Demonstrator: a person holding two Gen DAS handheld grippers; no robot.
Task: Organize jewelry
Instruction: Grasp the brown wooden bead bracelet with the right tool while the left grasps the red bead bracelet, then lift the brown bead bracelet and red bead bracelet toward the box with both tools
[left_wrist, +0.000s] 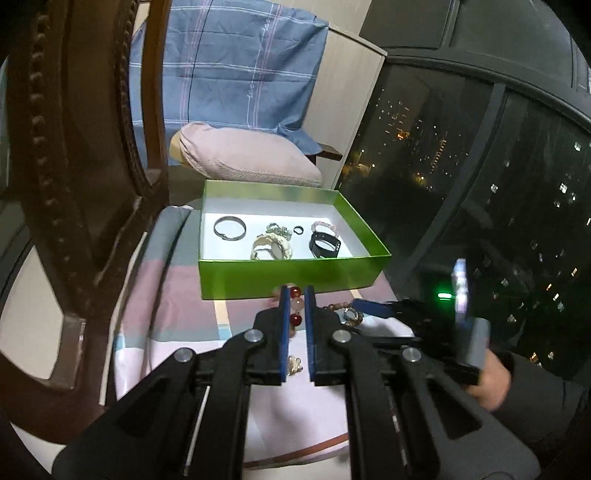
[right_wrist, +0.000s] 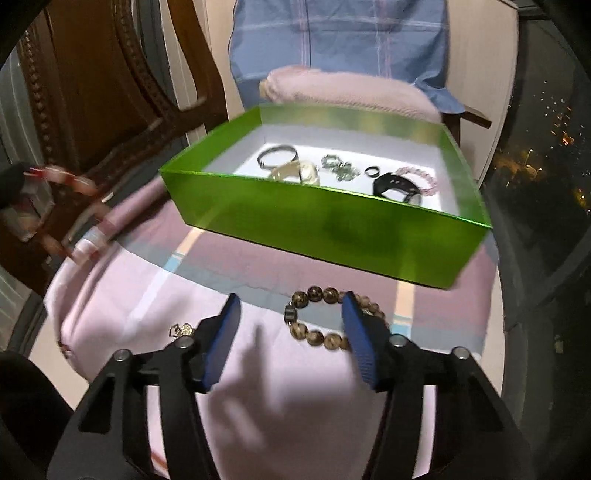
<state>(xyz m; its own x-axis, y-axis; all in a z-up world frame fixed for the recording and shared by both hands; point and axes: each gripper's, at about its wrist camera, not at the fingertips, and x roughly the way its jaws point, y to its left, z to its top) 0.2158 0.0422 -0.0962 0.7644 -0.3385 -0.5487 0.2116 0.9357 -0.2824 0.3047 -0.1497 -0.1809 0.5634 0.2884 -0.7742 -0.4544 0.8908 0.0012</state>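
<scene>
Jewelry fills the green box (left_wrist: 291, 275) at the far side; the left gripper (left_wrist: 297, 295) pinches a red-beaded bracelet (left_wrist: 295, 293) before it. The right gripper (right_wrist: 291, 314), spread, straddles a brown-beaded bracelet (right_wrist: 317, 293); boxing both likely follows.

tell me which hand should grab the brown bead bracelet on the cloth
Right. The right gripper is open just over the brown bead bracelet, while the left gripper is shut on a red bead bracelet.

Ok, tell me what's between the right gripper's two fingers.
In the right wrist view, the right gripper is open around part of a brown bead bracelet, lying on the pink cloth.
</scene>
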